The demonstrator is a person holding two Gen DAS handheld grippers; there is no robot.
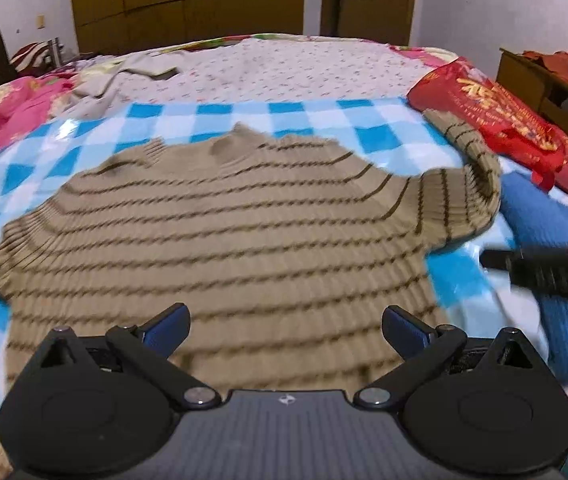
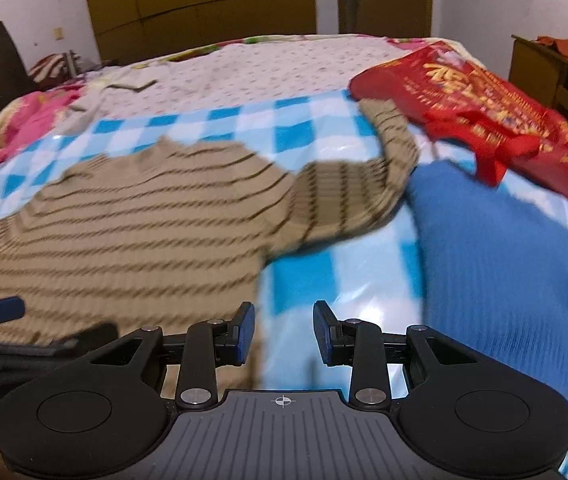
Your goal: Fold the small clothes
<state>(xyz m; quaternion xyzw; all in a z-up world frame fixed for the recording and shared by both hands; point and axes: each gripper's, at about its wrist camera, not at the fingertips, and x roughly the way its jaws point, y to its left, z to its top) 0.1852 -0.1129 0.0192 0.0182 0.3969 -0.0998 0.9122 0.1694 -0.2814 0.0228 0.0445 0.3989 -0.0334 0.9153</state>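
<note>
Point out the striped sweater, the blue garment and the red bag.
striped sweater (image 1: 220, 240), left wrist view, chest panel.
blue garment (image 2: 503, 248), right wrist view, middle of its top.
red bag (image 2: 483, 96), right wrist view, printed face.

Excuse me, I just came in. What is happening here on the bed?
A person holds a claw in each hand and is about to fold clothes. A tan striped sweater lies spread flat on a blue checked sheet, one sleeve bent toward a red bag. A blue garment lies beside it. The left claw hovers open over the sweater's lower part; the right claw is open near its side edge. Neither grips anything, and no fold is made yet.
</note>
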